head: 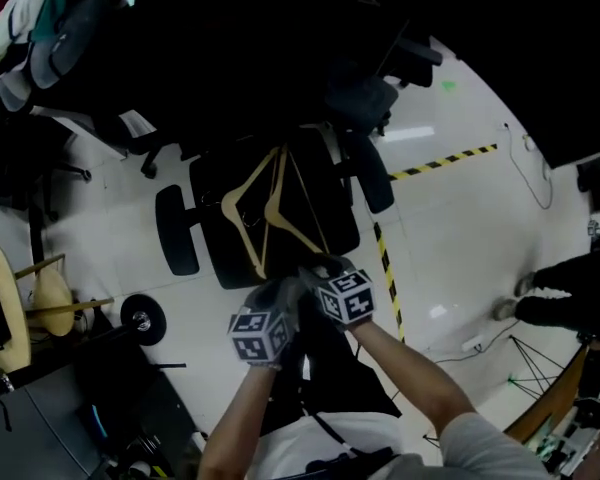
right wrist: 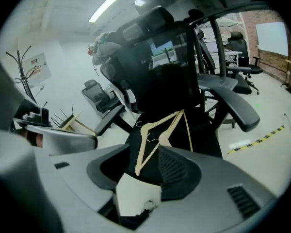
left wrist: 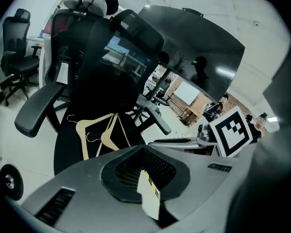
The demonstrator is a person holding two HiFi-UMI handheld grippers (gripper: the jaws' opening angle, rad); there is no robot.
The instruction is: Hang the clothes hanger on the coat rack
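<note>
Hangers (head: 272,206) on chair seat (head: 325,203) at 12 o'clock, long axis approx 12–6. R gripper (head: 327,268) nearer, jaws wide, empty; L gripper (head: 275,295) closed up.

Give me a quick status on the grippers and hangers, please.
Right gripper open, left gripper shut, both empty. Two hangers flat on chair seat, untouched. Path to them clear.

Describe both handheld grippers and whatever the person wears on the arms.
Both the left gripper and right gripper have smooth grey shells, black mesh-textured pads and a pale tag. Each carries a cube with black-and-white square markers. A grey sleeve covers the right upper arm; forearms are bare.
</note>
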